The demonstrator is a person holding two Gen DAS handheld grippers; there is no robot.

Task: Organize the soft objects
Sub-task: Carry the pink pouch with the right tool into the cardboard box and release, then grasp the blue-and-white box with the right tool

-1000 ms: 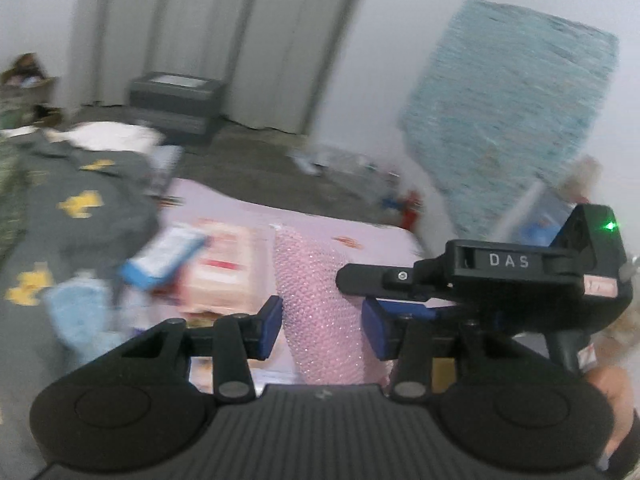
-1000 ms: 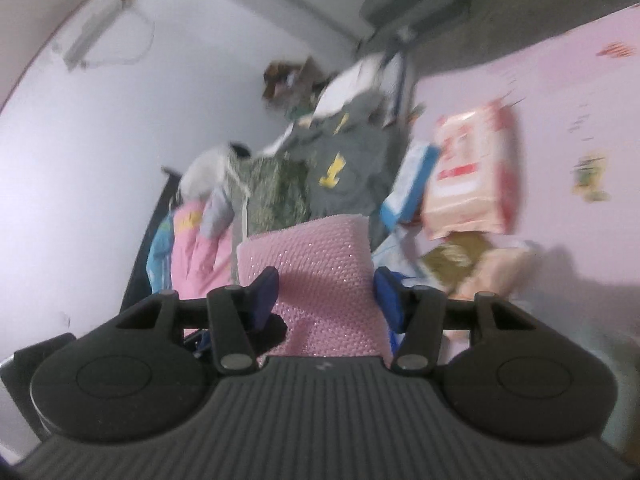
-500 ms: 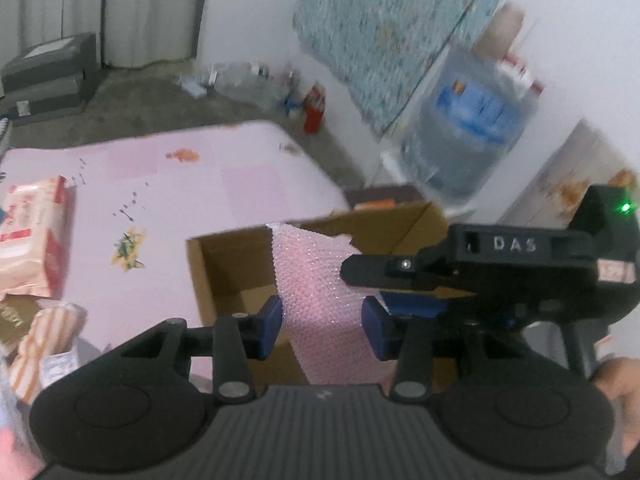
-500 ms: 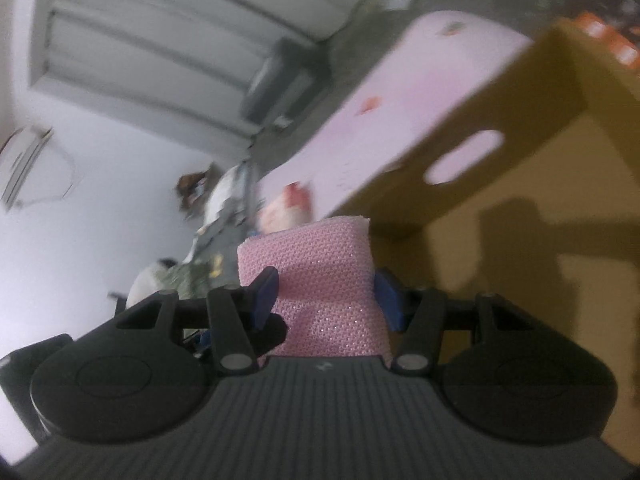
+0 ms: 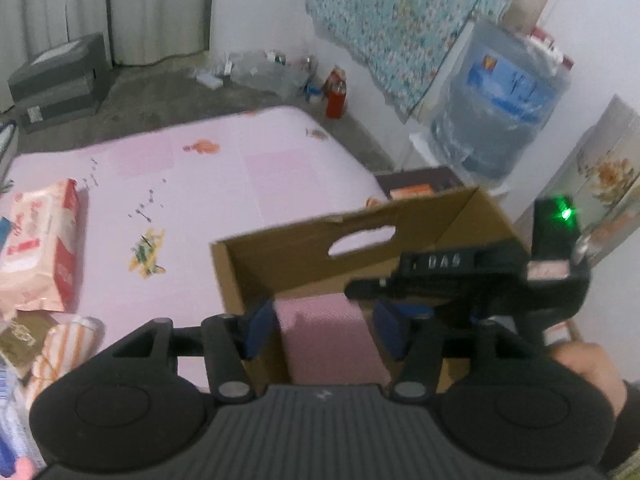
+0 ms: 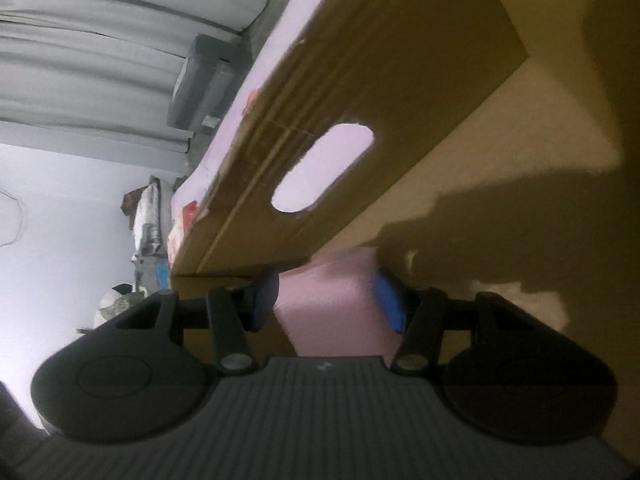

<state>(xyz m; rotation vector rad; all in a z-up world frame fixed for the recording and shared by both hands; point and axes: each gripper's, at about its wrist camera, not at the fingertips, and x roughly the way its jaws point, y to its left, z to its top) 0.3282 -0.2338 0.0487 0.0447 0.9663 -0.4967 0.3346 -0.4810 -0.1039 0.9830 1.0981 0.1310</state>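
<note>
A folded piece of pink bubble wrap (image 5: pixel 328 340) hangs just inside an open cardboard box (image 5: pixel 280 264) on the pink mat. My left gripper (image 5: pixel 324 330) has the wrap between its blue pads, and its jaws are opening, with a thin gap showing at the right pad. The right gripper's black housing (image 5: pixel 460 264) sits close on the right, over the box. In the right wrist view my right gripper (image 6: pixel 328 298) is low inside the box (image 6: pixel 400 80), shut on the pink wrap (image 6: pixel 336 300) near the wall with the handle hole.
On the pink mat (image 5: pixel 200 184) to the left lie a wipes pack (image 5: pixel 36 248) and a striped bundle (image 5: pixel 60 344). A wrapped water jug (image 5: pixel 496 120), a red bottle (image 5: pixel 335 96) and grey boxes (image 5: pixel 60 76) stand on the floor beyond. A hand (image 5: pixel 584 372) grips the right gripper.
Both grippers swung with the pink wrap from over the pile of clothes to the cardboard box and sank into it. The left jaws now stand wider than before.
</note>
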